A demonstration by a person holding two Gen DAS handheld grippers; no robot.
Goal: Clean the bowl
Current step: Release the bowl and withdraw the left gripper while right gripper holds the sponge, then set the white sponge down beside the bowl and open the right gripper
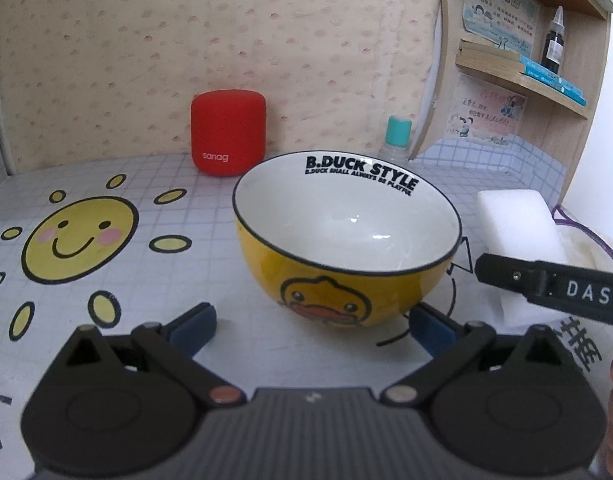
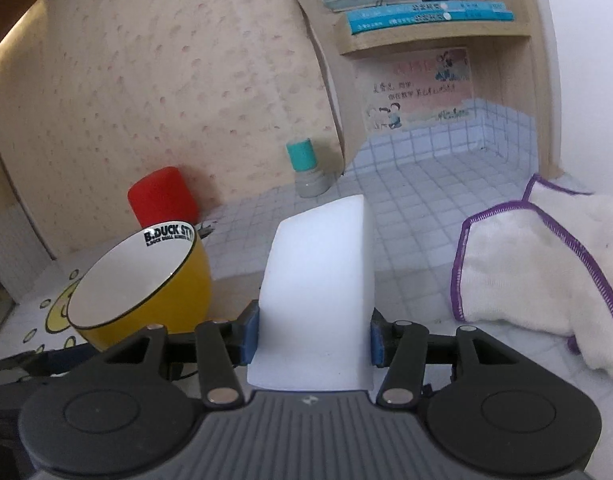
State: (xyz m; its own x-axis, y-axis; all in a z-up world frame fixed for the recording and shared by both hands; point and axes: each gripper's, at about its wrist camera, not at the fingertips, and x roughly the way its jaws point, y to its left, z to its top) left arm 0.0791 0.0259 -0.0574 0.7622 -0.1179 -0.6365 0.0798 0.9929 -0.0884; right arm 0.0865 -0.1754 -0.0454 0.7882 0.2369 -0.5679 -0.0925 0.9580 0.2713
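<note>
Bowl: yellow duck bowl (image 1: pixel 346 240) stands upright on the tiled surface (image 1: pixel 210 264), white inside, black rim, "B.DUCK STYLE" printed under the far rim.
Left tongs: left tongs (image 1: pixel 312 326) are spread wide, with nothing between the blue pads; the bowl's foot sits just ahead of them.
Right tongs: right tongs (image 2: pixel 314 334) are clamped on a white sponge block (image 2: pixel 318 292), a blue pad against each side.
Only in the left view: the duck face on the bowl's side, the smiling sun print (image 1: pixel 80 238) on the surface left of the bowl, and the "sanag" lettering on the red speaker (image 1: pixel 227 132).
Only in the right view: the grip on the sponge, and most of a white cloth with purple stitched edge (image 2: pixel 546 272) lying to the right of it.
Both views: a teal-capped bottle (image 2: pixel 306 168) by the wall and the shelf with books (image 1: pixel 522 68).
Sponge and bowl: the sponge is just beside the bowl's right, not touching it.
</note>
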